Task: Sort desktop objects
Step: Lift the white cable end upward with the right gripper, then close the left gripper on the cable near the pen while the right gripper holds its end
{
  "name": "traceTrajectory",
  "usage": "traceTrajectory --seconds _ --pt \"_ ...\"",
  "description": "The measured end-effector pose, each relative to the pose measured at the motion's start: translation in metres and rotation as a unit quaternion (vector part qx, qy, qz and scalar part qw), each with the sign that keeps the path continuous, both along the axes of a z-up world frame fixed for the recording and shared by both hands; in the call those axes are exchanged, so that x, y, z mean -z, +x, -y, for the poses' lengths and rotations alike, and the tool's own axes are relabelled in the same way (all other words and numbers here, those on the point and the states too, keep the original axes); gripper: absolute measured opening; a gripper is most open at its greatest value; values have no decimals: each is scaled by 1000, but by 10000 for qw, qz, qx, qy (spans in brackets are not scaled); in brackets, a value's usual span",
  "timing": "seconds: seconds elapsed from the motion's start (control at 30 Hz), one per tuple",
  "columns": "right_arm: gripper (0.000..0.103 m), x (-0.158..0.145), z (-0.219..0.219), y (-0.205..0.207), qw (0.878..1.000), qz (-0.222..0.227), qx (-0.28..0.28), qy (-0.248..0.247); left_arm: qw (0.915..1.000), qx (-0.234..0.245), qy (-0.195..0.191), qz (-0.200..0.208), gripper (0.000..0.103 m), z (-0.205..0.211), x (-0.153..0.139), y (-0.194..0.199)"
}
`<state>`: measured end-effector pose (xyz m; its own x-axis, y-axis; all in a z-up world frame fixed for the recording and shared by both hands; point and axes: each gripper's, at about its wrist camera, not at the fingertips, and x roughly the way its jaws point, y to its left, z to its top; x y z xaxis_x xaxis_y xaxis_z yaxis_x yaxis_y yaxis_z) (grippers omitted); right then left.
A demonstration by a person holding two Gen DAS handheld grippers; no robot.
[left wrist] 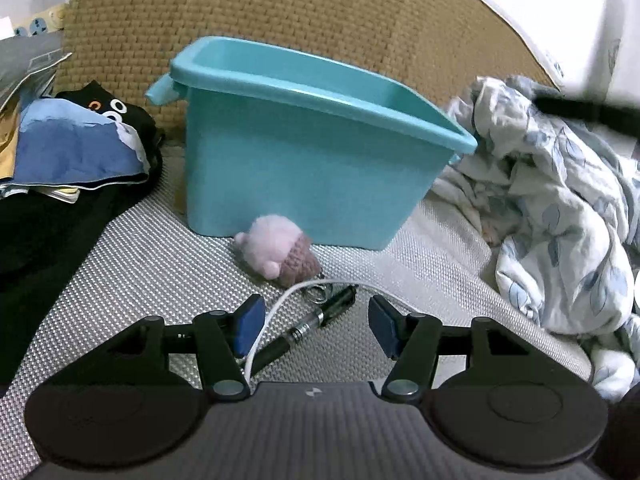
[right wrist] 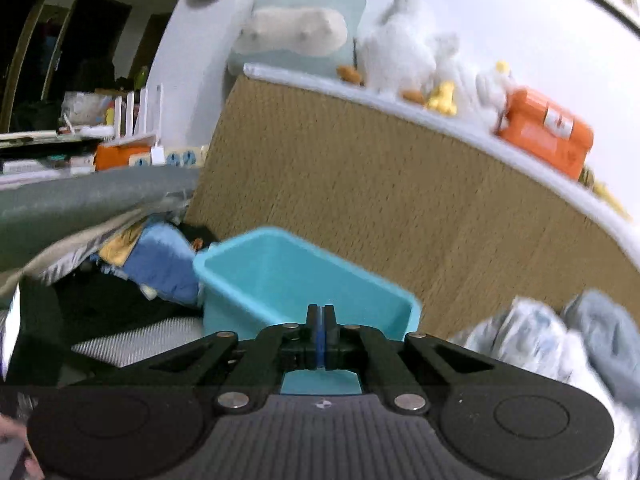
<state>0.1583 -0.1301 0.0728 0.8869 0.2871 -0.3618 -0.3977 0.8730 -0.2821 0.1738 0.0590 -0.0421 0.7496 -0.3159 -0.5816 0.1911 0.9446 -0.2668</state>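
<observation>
Two grippers share a woven grey mat (left wrist: 132, 280) with a teal plastic bin (left wrist: 304, 152) at its back edge. At far left in the left wrist view, folded clothes (left wrist: 76, 148) in blue and black are heaped beside the bin. The bin stands upright against a tan woven board (left wrist: 280, 12). Just in front of its base lies a pink plush toy (left wrist: 276, 250) with a brown knitted part, touching or nearly touching the bin wall. Nearer still, a black pen (left wrist: 308, 328) lies slantwise on the mat, with a thin white cord (left wrist: 280, 304) curving over it. The left gripper (left wrist: 316, 326) hangs above the pen with its jaws spread apart and nothing between the blue pads. To the right, a crumpled white and blue floral cloth (left wrist: 548, 216) is piled on the mat.

In the right wrist view the right gripper (right wrist: 320, 336) is clenched, its pads pressed together on nothing, raised in front of the bin's open top.
</observation>
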Motion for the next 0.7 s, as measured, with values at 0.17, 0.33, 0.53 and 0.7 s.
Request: traceTrajectory --seconds 0.17,0.33,0.53,0.7 --pt "1 34 8 15 9969 -756 58 230 9999 -114 122 34 61 -7 -3 2" --pt "16 66 18 34 9890 -1441 126 311 9988 -150 458 62 54 -15 -5 4" --pt "26 103 34 47 9761 -2125 305 354 9988 159 325 -342 53 -47 -5 12" --pt "26 122 56 51 9659 -2491 444 553 9980 358 228 -476 53 -55 -4 18"
